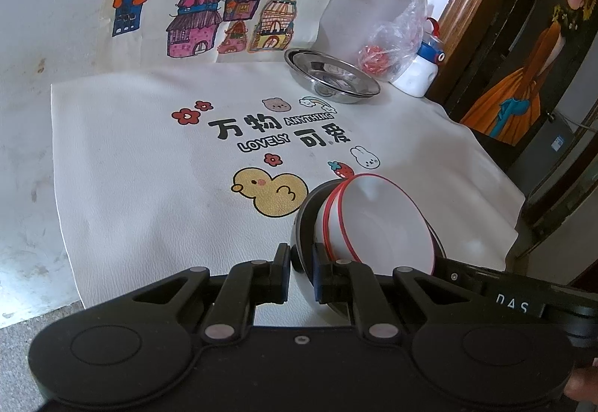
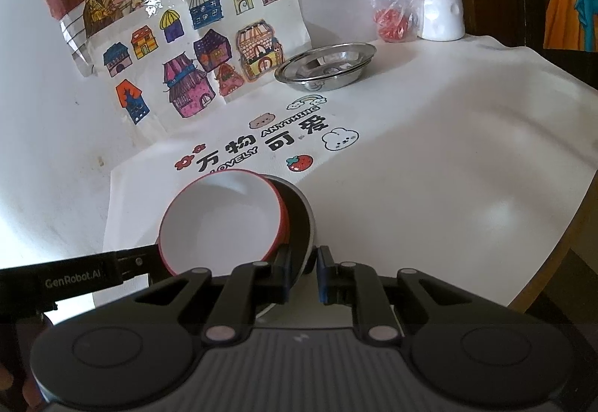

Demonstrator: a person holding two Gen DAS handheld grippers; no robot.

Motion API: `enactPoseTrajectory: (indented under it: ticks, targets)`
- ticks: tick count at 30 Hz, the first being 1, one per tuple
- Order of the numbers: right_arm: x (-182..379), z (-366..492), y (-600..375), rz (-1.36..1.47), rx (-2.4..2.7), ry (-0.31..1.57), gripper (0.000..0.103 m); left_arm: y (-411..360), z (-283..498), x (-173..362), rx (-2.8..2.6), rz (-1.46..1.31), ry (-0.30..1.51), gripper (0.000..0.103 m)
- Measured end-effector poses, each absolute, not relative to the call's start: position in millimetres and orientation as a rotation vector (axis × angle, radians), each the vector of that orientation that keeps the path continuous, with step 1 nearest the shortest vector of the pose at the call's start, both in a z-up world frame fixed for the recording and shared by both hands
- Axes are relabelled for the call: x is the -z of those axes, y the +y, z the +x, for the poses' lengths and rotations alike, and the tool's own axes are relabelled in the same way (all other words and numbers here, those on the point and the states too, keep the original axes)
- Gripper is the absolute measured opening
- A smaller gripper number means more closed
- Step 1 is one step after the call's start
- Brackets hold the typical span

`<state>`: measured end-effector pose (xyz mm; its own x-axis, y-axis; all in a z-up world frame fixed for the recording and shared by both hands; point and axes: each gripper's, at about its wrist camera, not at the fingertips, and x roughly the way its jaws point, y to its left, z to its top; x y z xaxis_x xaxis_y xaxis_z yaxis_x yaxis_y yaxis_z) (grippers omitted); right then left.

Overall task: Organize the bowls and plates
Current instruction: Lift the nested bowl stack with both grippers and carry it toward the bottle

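Note:
A stack of bowls is held tilted above the white mat [image 1: 149, 157]: a dark metal bowl [image 1: 304, 225] with red-rimmed white bowls [image 1: 377, 221] nested in it. My left gripper [image 1: 301, 258] is shut on the dark bowl's rim. In the right wrist view the same dark bowl [image 2: 299, 221] holds the white bowls [image 2: 224, 225], and my right gripper [image 2: 303, 271] is shut on its rim from the other side. Stacked steel plates [image 1: 332, 75] rest at the mat's far edge and also show in the right wrist view [image 2: 327, 66].
A plastic bag [image 1: 392, 45] with red bits and a white bottle [image 1: 418, 71] with a blue cap stand behind the plates. Children's drawings [image 1: 216, 12] lean on the wall. The table edge [image 2: 553, 262] drops off at the right.

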<state>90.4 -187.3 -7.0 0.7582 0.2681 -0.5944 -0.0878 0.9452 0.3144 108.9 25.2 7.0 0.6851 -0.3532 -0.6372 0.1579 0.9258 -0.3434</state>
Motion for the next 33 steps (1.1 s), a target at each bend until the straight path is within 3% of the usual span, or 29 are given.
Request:
enactPoseTrajectory:
  ticks: [33]
  targets:
    - [2,162,-204,0.281,-0.184,0.627,0.016,4,179,-7,0.282,-0.284,0.767,0.009]
